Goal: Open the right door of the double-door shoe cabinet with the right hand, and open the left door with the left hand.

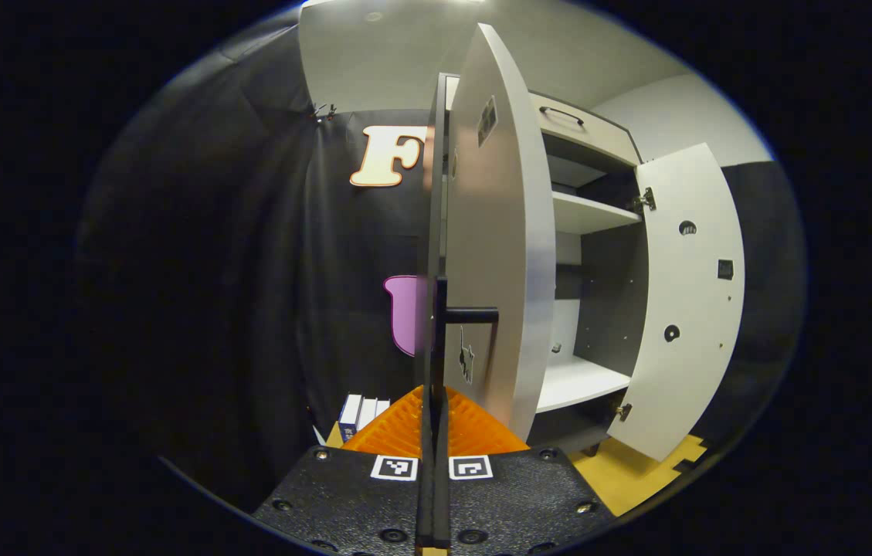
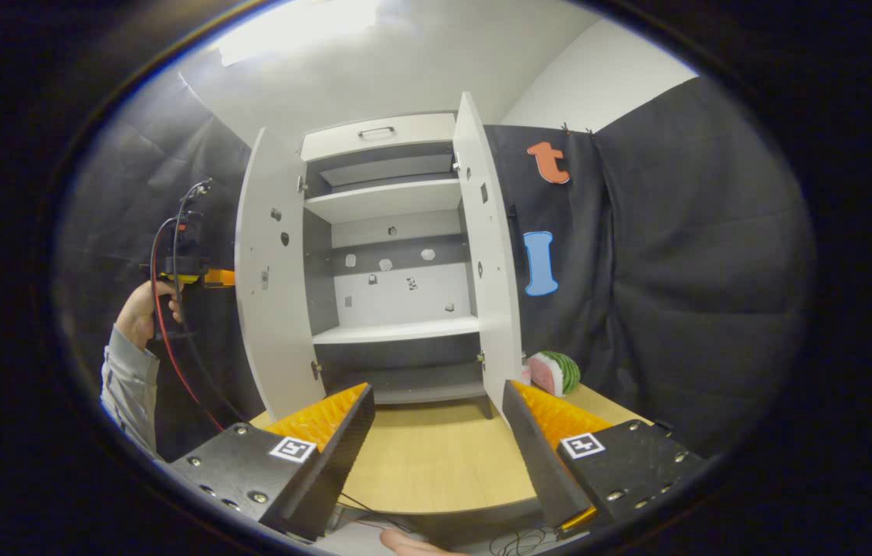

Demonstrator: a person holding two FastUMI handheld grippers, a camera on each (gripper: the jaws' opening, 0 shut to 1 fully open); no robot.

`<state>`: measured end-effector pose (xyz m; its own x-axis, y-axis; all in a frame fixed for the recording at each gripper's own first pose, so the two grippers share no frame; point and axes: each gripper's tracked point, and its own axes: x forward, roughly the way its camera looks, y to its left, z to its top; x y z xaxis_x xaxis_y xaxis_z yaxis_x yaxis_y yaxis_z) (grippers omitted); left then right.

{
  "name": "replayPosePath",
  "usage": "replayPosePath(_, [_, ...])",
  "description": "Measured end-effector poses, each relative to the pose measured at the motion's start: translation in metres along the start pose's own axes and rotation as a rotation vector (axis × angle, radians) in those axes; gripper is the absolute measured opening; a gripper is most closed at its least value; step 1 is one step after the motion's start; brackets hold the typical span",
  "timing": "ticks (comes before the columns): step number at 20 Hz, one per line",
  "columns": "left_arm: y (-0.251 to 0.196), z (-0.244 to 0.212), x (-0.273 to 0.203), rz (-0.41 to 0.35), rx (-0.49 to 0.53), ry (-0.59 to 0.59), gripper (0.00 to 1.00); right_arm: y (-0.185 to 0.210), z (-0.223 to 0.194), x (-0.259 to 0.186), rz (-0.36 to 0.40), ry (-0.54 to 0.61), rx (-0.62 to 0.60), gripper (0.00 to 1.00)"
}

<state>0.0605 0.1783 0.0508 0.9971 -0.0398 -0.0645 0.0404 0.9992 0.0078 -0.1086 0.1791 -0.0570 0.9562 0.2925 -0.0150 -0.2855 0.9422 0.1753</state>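
Note:
The white shoe cabinet [image 2: 393, 208] stands with both doors swung wide, showing its bare shelves. In the left gripper view the left door [image 1: 501, 232] is seen nearly edge-on, and my left gripper [image 1: 433, 401] is shut on its black handle [image 1: 442, 324]. The right gripper view shows that gripper [image 2: 196, 274] behind the left door [image 2: 269, 270], held by a hand [image 2: 138, 309]. The right door [image 2: 490, 255] stands open and free. My right gripper [image 2: 436, 417] is open above the table, short of the cabinet, with nothing between its fingers.
A wooden table [image 2: 420, 455] carries the cabinet. A watermelon-slice toy [image 2: 555, 372] lies right of the right door. Several upright boxes [image 1: 362, 413] stand left of the cabinet. A drawer with a handle [image 2: 376, 131] tops the cabinet. Black cloth hangs on both sides.

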Motion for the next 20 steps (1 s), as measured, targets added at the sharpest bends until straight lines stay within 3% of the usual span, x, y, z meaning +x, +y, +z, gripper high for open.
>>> replayPosePath(6, [-0.003,0.001,-0.002,0.024,0.016,-0.005,0.01,-0.004,-0.002,0.0,0.002,-0.004,0.001,0.97])
replayPosePath(8, [-0.014,-0.016,-0.012,0.01,0.009,0.058,0.02,-0.008,-0.004,0.003,-0.002,-0.008,0.012,0.99])
replayPosePath(10, [-0.006,-0.012,-0.019,0.067,0.02,0.025,0.18,-0.009,-0.01,0.009,-0.011,0.005,0.012,0.99])
replayPosePath(13, [-0.011,-0.017,-0.042,0.099,0.027,0.002,0.51,-0.013,-0.022,0.017,-0.021,0.033,0.0,0.97])
replayPosePath(14, [-0.01,-0.023,-0.05,0.109,0.04,0.012,0.55,-0.011,-0.025,0.019,-0.019,0.042,0.001,0.97])
replayPosePath(15, [-0.014,-0.026,-0.055,0.11,0.04,0.018,0.71,-0.01,-0.027,0.021,-0.016,0.048,0.003,0.97])
replayPosePath(17, [-0.029,-0.03,-0.063,0.094,0.028,0.016,0.84,-0.009,-0.027,0.023,-0.013,0.049,-0.001,0.97])
replayPosePath(20, [-0.041,-0.04,-0.068,0.093,0.039,0.024,0.95,-0.01,-0.021,0.027,-0.016,0.04,-0.017,0.97])
